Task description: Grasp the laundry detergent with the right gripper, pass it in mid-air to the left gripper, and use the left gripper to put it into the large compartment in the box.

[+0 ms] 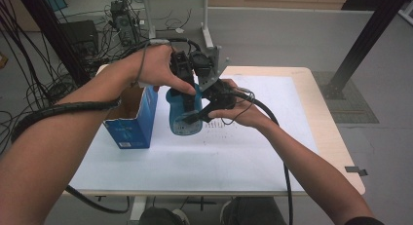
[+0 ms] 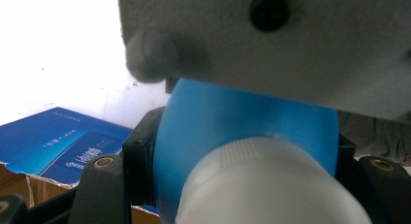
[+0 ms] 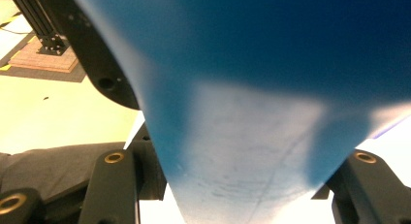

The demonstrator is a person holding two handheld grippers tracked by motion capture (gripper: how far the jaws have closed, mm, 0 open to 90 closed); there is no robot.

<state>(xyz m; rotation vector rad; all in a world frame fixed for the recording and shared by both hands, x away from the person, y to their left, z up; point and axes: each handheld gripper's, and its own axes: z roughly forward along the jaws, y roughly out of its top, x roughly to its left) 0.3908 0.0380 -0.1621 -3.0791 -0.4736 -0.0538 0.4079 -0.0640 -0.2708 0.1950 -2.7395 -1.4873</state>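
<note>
A blue bottle (image 1: 184, 115) is held above the white sheet near the table's middle, with both grippers on it. My left gripper (image 1: 188, 91) comes down from above and is shut on the bottle's upper part. In the left gripper view the bottle (image 2: 242, 117) and its white ribbed cap (image 2: 271, 185) sit between the black jaws. My right gripper (image 1: 198, 114) comes in from the right and is shut on the lower body. In the right gripper view the blue body (image 3: 252, 136) is pressed between both jaws.
An open blue cardboard box (image 1: 132, 119) stands just left of the bottle, and the left gripper view has the box (image 2: 63, 141) at its lower left. A white sheet (image 1: 234, 157) covers the wooden table (image 1: 316, 103). Cables (image 1: 53, 74) and a black post (image 1: 365, 40) lie beyond.
</note>
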